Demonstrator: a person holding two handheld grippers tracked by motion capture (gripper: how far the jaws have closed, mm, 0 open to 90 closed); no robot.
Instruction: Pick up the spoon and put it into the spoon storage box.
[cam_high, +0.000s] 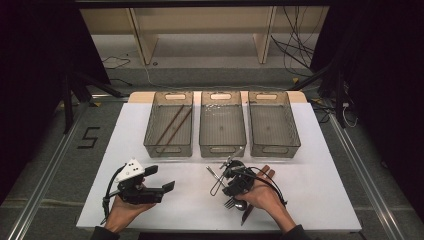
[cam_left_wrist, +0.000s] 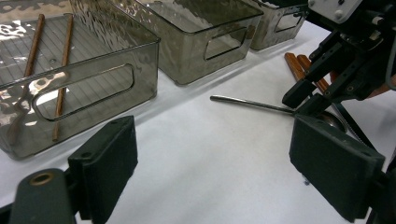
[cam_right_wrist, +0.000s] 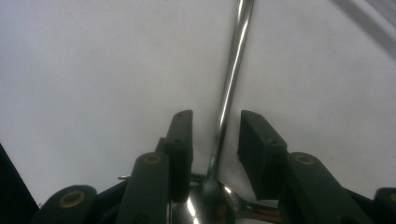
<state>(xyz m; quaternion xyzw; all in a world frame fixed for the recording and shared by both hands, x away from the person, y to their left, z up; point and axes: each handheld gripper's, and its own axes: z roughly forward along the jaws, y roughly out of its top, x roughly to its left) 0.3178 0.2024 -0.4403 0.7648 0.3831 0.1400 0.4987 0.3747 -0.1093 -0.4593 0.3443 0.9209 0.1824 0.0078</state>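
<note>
The right gripper (cam_right_wrist: 215, 135) straddles one metal spoon (cam_right_wrist: 227, 88), jaws apart, not yet pressing its handle. The left gripper (cam_high: 159, 179), left of the spoon, is wide open and empty. Beyond the spoon stand three bins (cam_high: 222, 146); the leftmost holds two chopsticks (cam_high: 172, 127).

Both grippers black w/ blocky matte jaw pads. Left gripper (cam_high: 161, 179): white-grey 3-cornered plate on top w/ dark dots, black cable looping off rear. Right gripper (cam_right_wrist: 215, 135): brass-coloured pivot rivets on arms, black cable over hand. Dark sleeves at both forearms.
</note>
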